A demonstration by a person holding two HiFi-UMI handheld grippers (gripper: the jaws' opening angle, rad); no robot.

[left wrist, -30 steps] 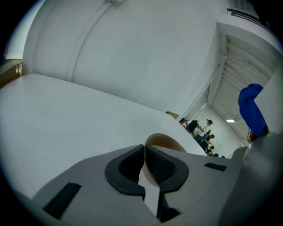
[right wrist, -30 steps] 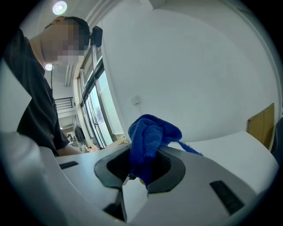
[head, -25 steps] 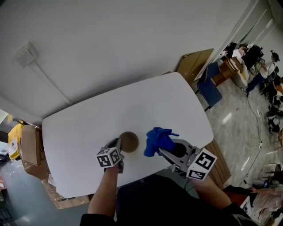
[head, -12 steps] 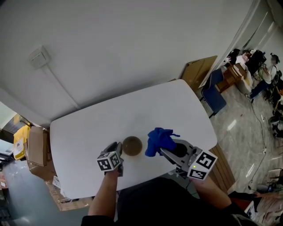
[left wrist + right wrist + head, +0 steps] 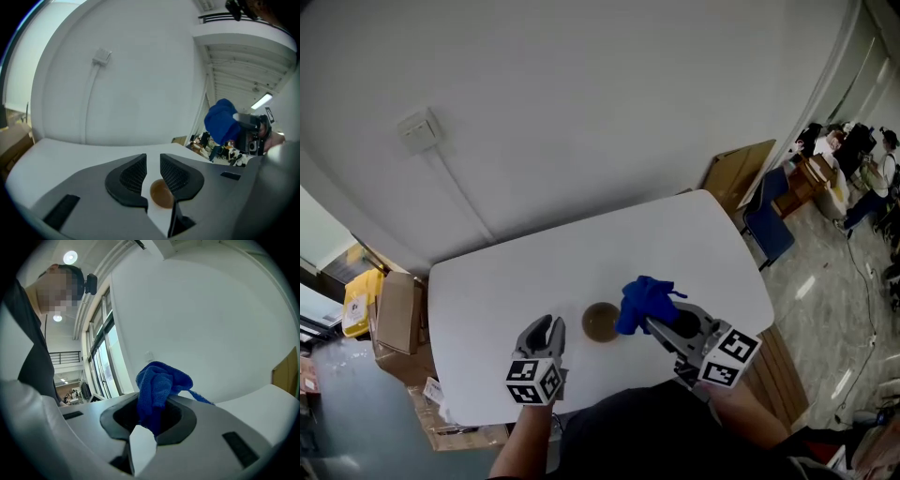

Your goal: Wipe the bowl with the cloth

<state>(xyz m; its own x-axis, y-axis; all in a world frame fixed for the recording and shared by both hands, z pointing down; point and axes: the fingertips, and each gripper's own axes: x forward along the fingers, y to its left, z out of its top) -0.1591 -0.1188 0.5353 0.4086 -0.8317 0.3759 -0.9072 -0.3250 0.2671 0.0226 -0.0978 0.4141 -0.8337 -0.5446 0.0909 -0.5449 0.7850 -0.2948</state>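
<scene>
Two claws are out over my white oval counter (image 5: 581, 253). My left claw (image 5: 544, 328) has let go: its jaws have just been opening, and nothing is between them. The small round brown bowl (image 5: 601, 322) sits upright on the counter, near the 6 o'clock edge. My left claw is at the bowl's 9 o'clock and does not touch it. My right claw (image 5: 654, 323) is clenched on the crumpled blue cloth (image 5: 645, 302), which is bunched up at the bowl's 2 o'clock.

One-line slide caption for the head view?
Right gripper holds the blue cloth beside the brown bowl on the white table; left gripper stands apart, jaws just opened, nothing between them.
</scene>
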